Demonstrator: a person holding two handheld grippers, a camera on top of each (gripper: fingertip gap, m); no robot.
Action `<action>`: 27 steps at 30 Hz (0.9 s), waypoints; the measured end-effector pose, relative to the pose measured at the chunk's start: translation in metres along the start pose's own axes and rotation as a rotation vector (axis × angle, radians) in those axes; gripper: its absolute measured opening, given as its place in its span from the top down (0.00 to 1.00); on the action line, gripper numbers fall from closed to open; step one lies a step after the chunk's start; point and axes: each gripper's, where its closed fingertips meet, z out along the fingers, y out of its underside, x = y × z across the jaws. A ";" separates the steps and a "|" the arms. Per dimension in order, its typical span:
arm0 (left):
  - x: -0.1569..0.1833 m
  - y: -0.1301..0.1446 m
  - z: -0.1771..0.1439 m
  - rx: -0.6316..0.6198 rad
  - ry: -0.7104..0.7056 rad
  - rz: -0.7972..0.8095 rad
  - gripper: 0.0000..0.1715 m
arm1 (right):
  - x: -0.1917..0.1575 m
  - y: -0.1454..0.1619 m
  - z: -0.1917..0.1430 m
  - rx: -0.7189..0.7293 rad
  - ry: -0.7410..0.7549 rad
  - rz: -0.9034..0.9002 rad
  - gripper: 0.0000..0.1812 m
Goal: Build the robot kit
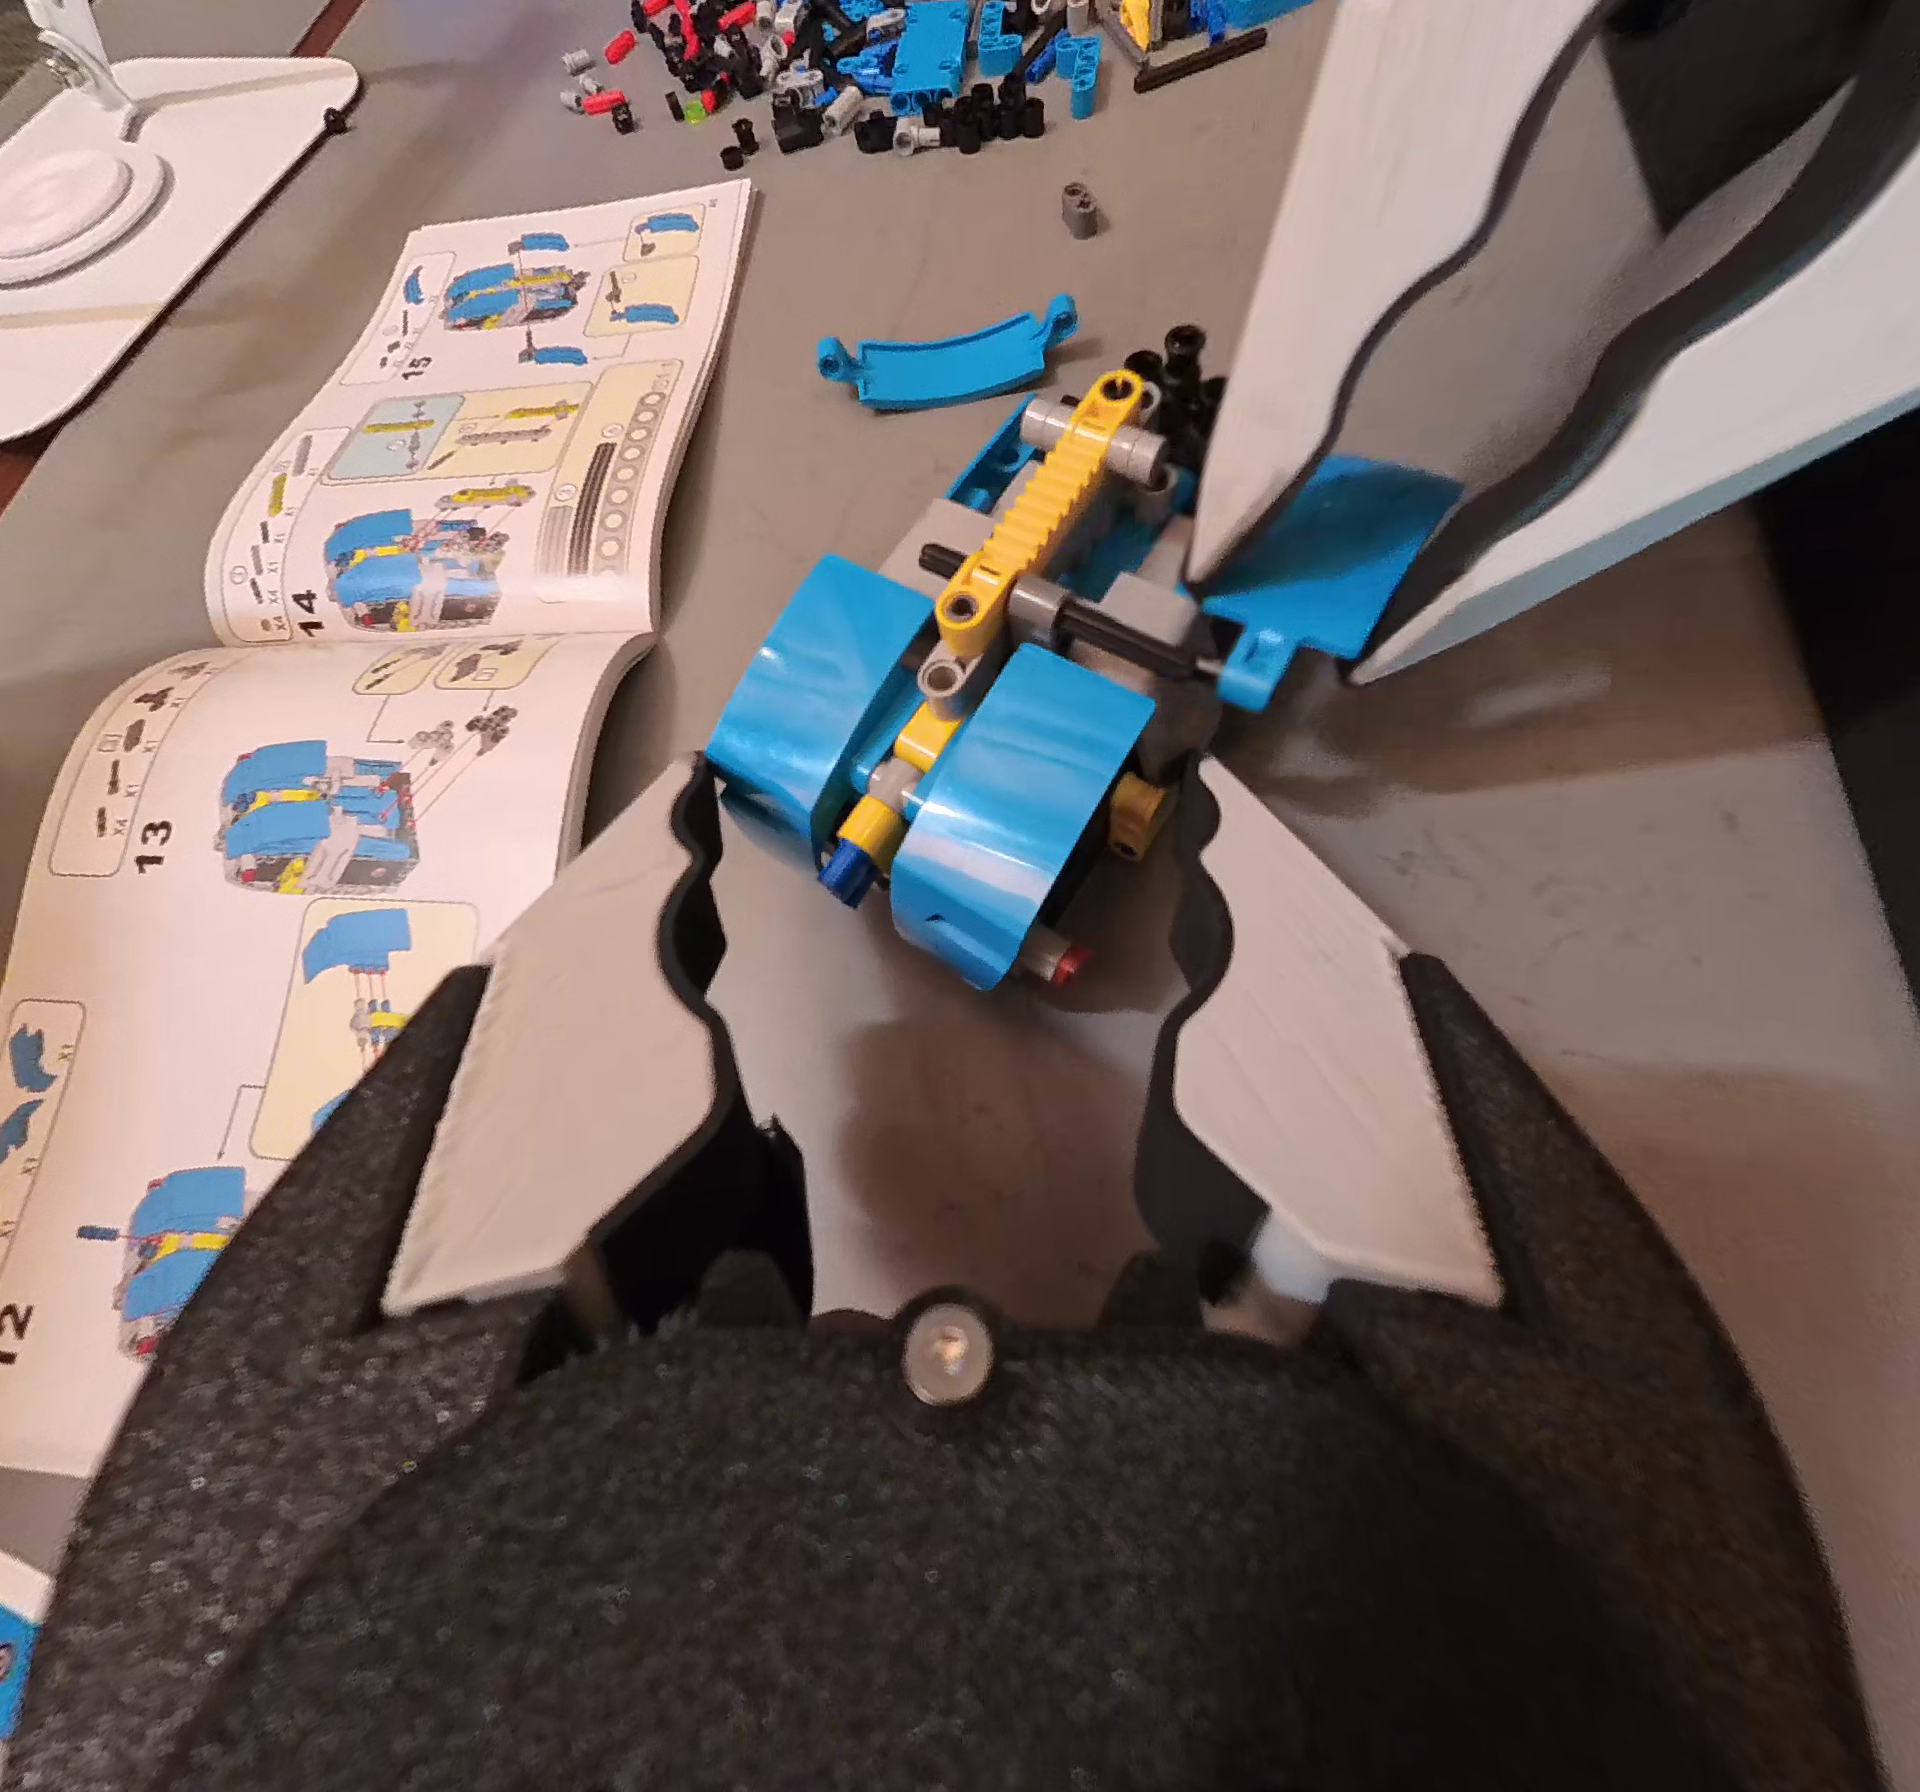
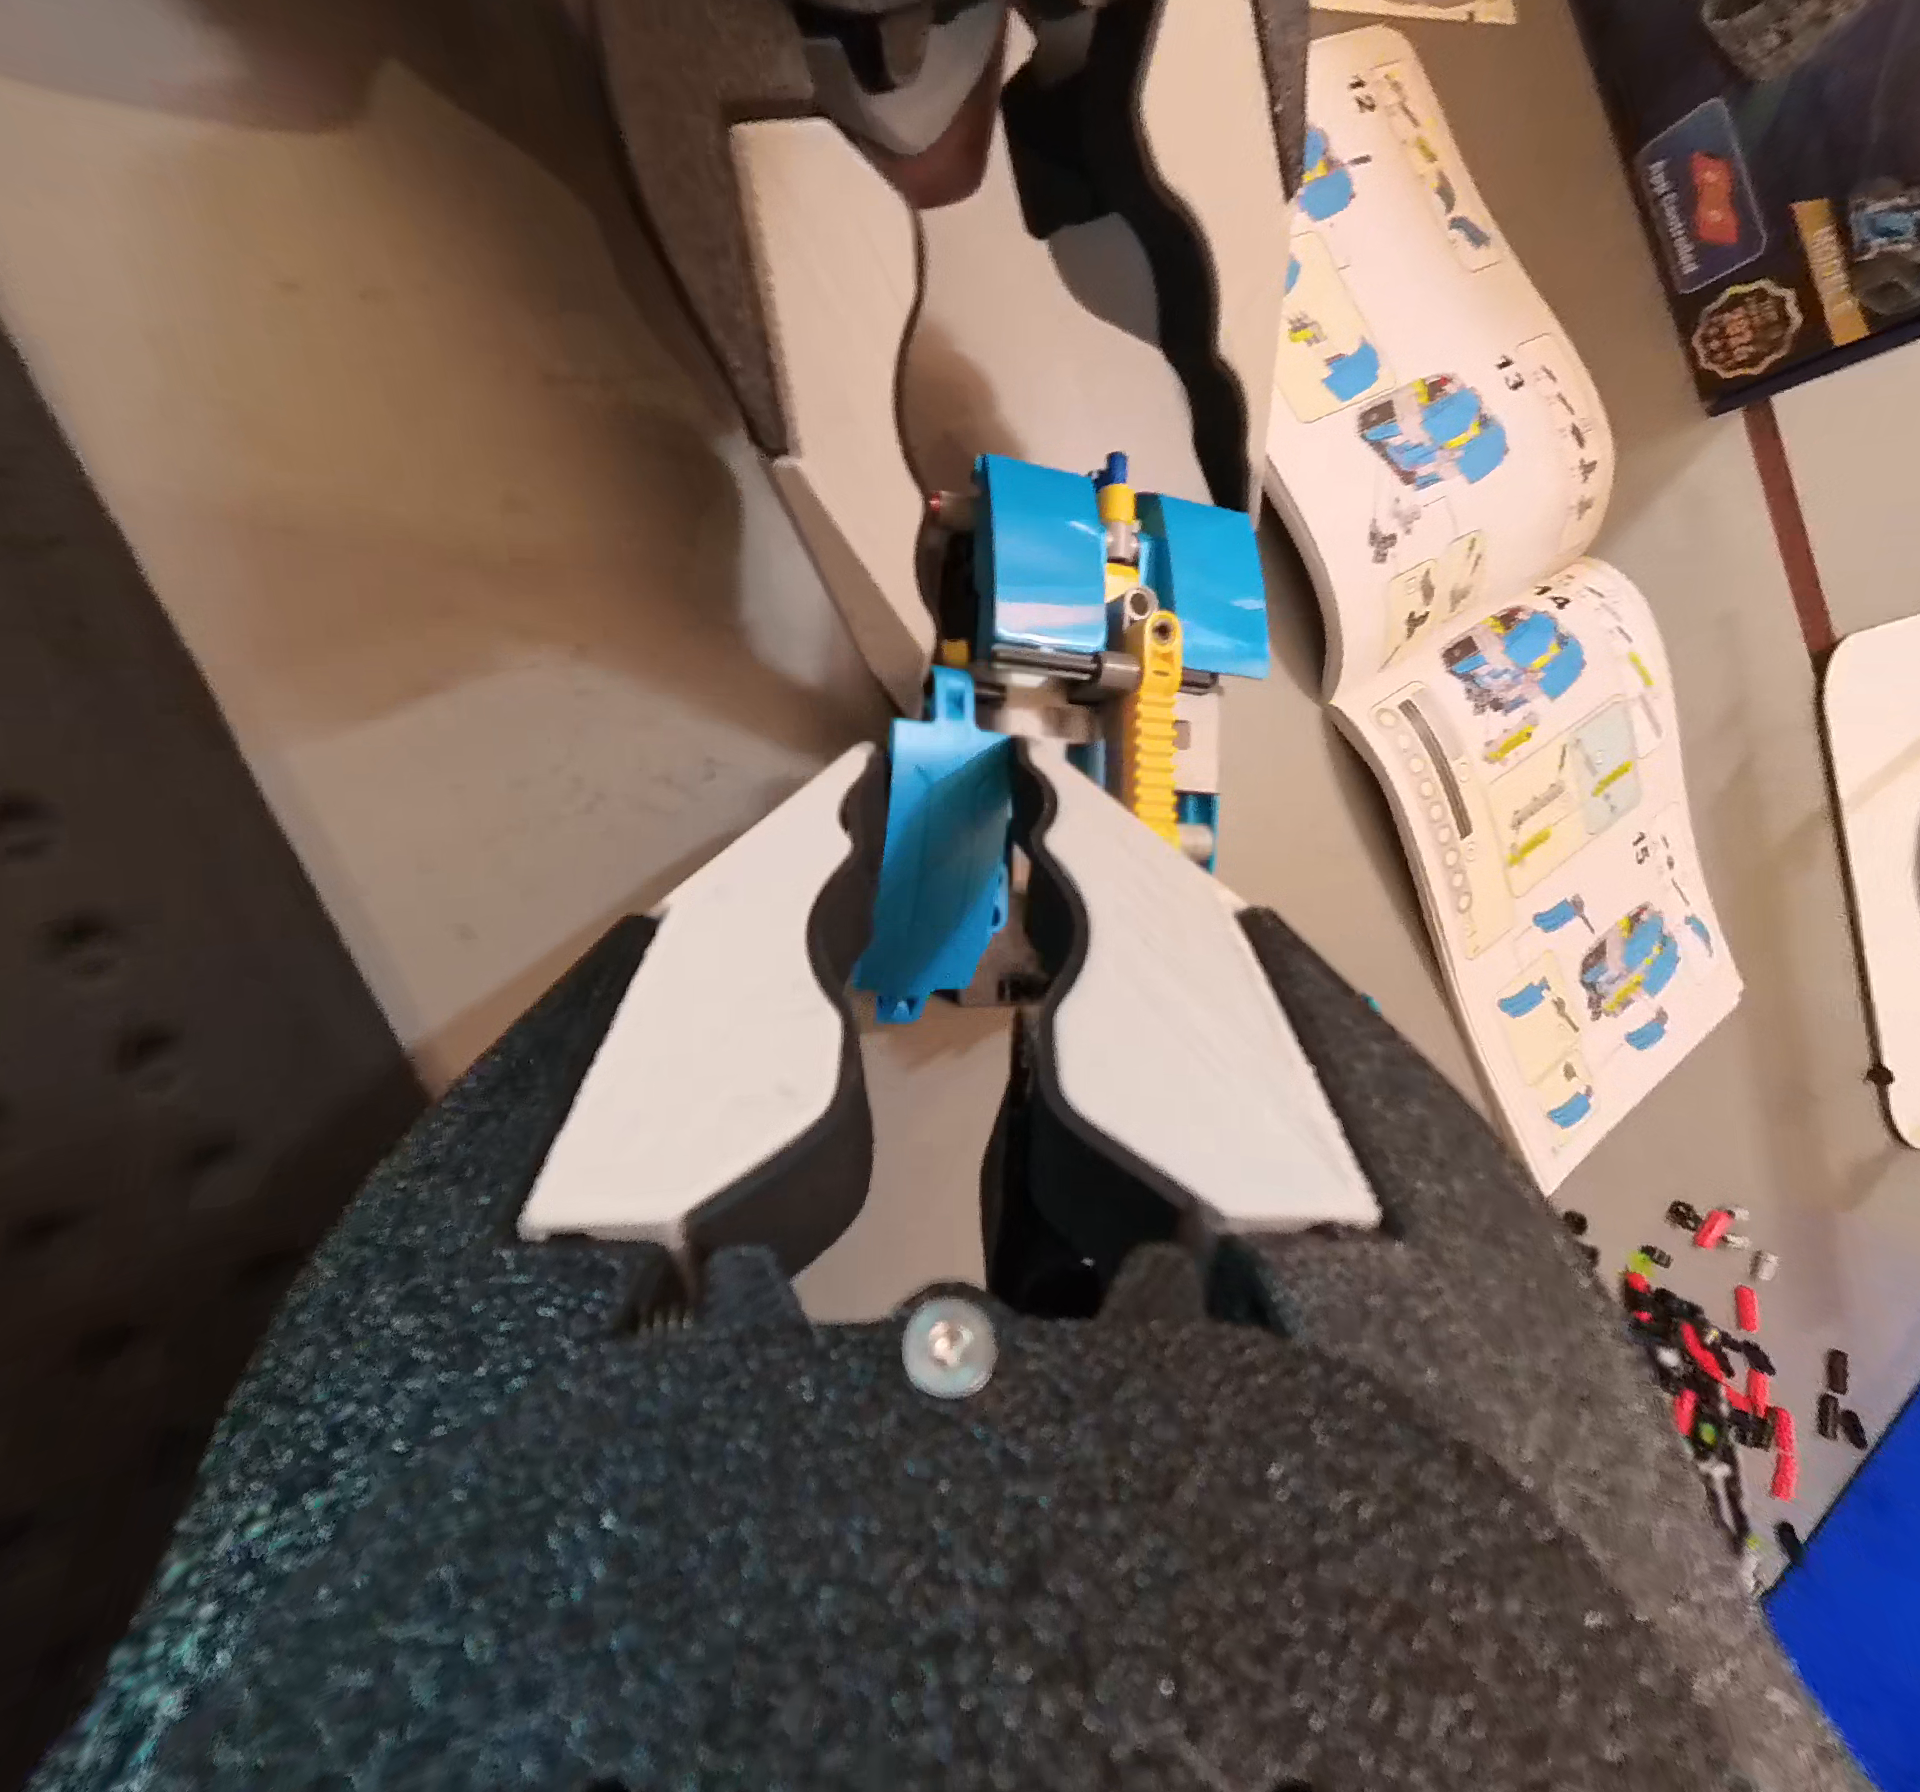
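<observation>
Wide apart, the left gripper (image 1: 951,807) brackets the blue-and-yellow brick-built vehicle (image 1: 977,703) on the grey table (image 1: 1558,911). Leftward lies an open instruction booklet (image 1: 416,599); loose bricks (image 1: 935,7) pile beyond. Rightward, the right gripper (image 2: 940,771) clamps a curved blue plastic panel (image 2: 935,869) against the vehicle's side.

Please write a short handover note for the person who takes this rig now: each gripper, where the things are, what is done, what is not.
Left gripper: open, fingers either side of the blue model's near end, on the grey table.
Right gripper: shut on a curved blue panel, held at the model's side.
Second blue panel lies loose behind the model.
Instruction booklet open to the left; loose parts pile at the far edge.
Done: two curved covers already on the model. Left: held panel looks not seated; spare panel unattached.
</observation>
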 end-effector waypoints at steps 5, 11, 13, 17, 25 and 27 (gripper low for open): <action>0.000 0.000 0.000 0.000 -0.007 0.006 0.49 | -0.035 0.027 -0.007 -0.093 -0.155 -0.032 0.87; 0.003 0.001 0.000 -0.034 -0.104 -0.122 0.49 | -0.029 0.046 -0.003 -0.038 -0.143 0.124 0.81; 0.005 0.004 -0.001 -0.057 -0.172 -0.124 0.50 | -0.016 0.021 -0.017 0.127 -0.113 0.264 0.82; 0.020 0.003 -0.005 -0.073 -0.228 -0.131 0.53 | 0.002 -0.007 -0.029 0.339 -0.104 0.580 0.80; 0.019 -0.012 -0.006 0.004 -0.246 -0.159 0.39 | 0.027 0.007 -0.015 0.328 0.071 0.653 0.88; 0.012 -0.019 -0.010 0.035 -0.267 -0.118 0.37 | 0.027 0.005 -0.012 0.345 0.074 0.690 0.88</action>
